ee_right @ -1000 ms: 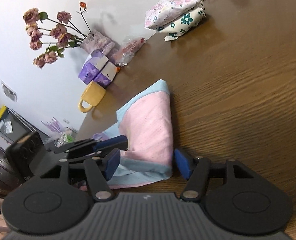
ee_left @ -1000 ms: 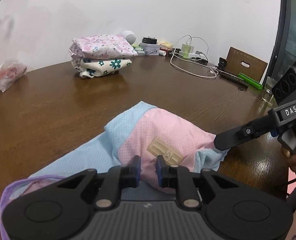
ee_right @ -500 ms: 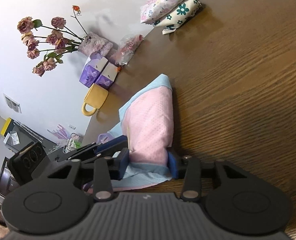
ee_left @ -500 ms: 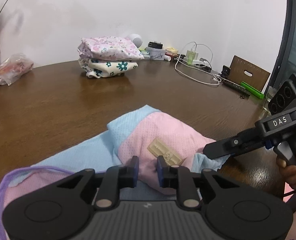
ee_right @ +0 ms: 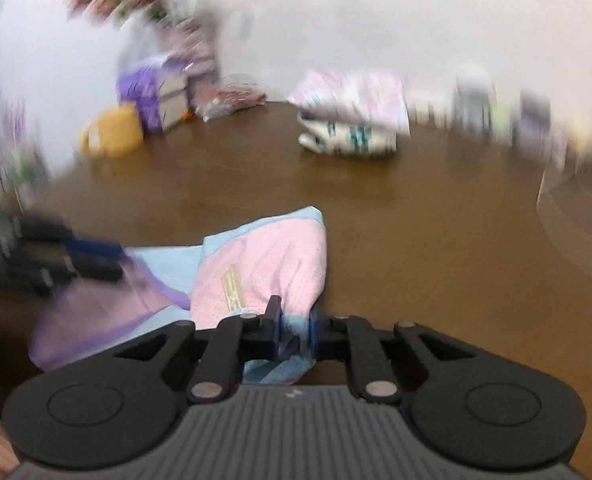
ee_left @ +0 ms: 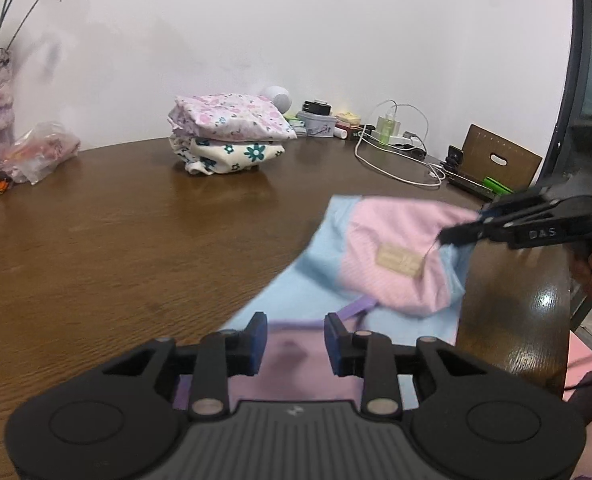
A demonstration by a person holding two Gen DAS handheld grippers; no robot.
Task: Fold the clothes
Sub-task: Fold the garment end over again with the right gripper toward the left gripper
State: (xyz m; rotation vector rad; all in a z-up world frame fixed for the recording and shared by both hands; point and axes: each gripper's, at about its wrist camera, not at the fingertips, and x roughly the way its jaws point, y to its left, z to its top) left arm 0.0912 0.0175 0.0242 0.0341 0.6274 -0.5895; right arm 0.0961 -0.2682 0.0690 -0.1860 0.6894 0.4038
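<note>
A pink and light-blue mesh garment [ee_left: 392,240] with a tan patch lies at the near edge of the brown table [ee_left: 116,240]. My right gripper [ee_right: 294,330] is closing, and its pads pinch the garment's light-blue hem [ee_right: 292,328]. In the left wrist view the right gripper [ee_left: 452,236] holds the pink fold raised off the table. My left gripper [ee_left: 294,340] is opening; its pads stand apart above the purple-trimmed cloth and do not press on it. The right wrist view is blurred by motion.
A stack of folded floral clothes [ee_left: 228,136] sits at the back of the table. A plastic bag [ee_left: 40,152] and purple boxes [ee_right: 152,96] with a yellow mug [ee_right: 112,132] stand at the left. White cables [ee_left: 396,160] and a wooden board [ee_left: 500,160] lie at the back right.
My left gripper's jaws have come apart off the pink fold. My right gripper has shut on the light-blue hem, rolled, and lifted that end of the garment up and to the right.
</note>
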